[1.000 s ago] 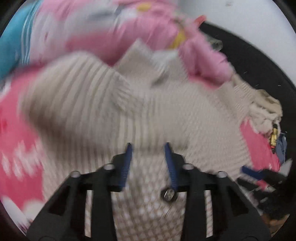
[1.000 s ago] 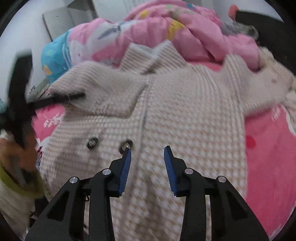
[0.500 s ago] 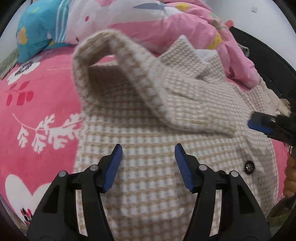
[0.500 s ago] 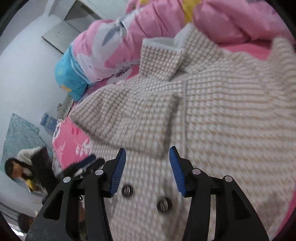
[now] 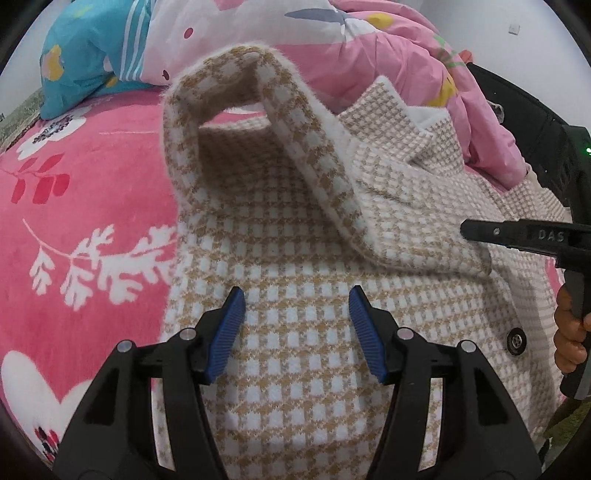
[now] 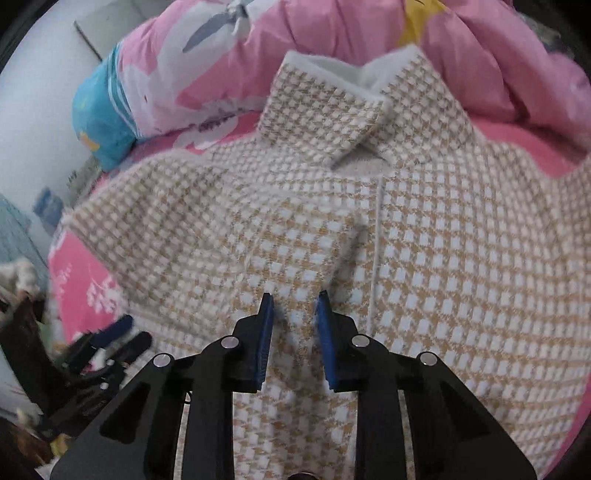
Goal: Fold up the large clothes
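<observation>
pink bedspread (image 5: 92, 192), rumpled quilt (image 6: 332, 33), perhaps white wall (image 6: 33, 96)

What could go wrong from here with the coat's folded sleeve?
1. The sleeve lies across the houndstooth coat in a raised loop, not flat; it may spring back or crease unevenly.
2. The right gripper is closing at the cuff edge with fabric between its jaws; it could pinch the coat front beneath too and drag both layers.
3. The left gripper hovers open, holding nothing down, so the coat may shift on the pink blanket.
</observation>
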`<state>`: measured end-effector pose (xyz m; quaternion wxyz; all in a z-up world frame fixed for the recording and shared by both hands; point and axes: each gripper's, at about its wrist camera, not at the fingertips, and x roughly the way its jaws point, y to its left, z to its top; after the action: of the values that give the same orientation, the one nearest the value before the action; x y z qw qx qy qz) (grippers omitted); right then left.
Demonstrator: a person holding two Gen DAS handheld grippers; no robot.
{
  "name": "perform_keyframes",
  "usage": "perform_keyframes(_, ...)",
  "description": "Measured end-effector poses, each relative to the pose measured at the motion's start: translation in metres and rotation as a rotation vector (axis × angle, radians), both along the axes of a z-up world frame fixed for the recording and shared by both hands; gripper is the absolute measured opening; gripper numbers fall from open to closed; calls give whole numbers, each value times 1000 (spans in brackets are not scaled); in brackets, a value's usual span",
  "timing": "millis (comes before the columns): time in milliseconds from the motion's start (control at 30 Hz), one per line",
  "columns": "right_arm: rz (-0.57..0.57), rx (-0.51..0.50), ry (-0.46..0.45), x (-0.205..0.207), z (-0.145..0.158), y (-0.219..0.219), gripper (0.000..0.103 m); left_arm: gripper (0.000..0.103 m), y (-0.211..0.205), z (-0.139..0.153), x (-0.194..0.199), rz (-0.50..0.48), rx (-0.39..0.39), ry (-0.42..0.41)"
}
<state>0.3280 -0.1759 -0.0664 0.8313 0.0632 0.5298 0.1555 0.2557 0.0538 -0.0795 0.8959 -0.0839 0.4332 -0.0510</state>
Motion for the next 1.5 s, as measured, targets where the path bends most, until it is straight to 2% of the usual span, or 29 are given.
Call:
perform_keyframes(200,-7,5,20,4,-6,7,27,56,1,-1,-1,7,-2,-12)
perform_keyframes(333,-3,54,40,9,-9,3,39,55,1,-2,-1,6,-2,-16)
perform_keyframes(500,14,39,20,9,-10,3,40,55,1,-2,-1,9,5,-21)
perform_keyframes(567,27,1,-5,7,-11,11,40,55,1,-2,-1,10,9,-25)
perform_keyframes(667,49,-77,-50,2,-10,23,30,55,0,-3,-1,11,21,-29)
perform_keyframes(733,61,-133,-85,-1,-8,31,19,55,-1,-3,-1,12,28,-30)
perform_keyframes(800,73,-197,-121,-6,-1,37,14,55,-2,-3,0,12,33,-31)
perform_keyframes(1033,92,-393,-248,-28,19,59,11,55,-2,-5,1,11,42,-29)
perform_keyframes(1133,95,-429,-285,-36,25,54,11,55,-4,-5,2,9,59,-24)
perform_keyframes(1500,75,-445,-338,-45,35,35,10,55,-10,-8,4,15,102,-13)
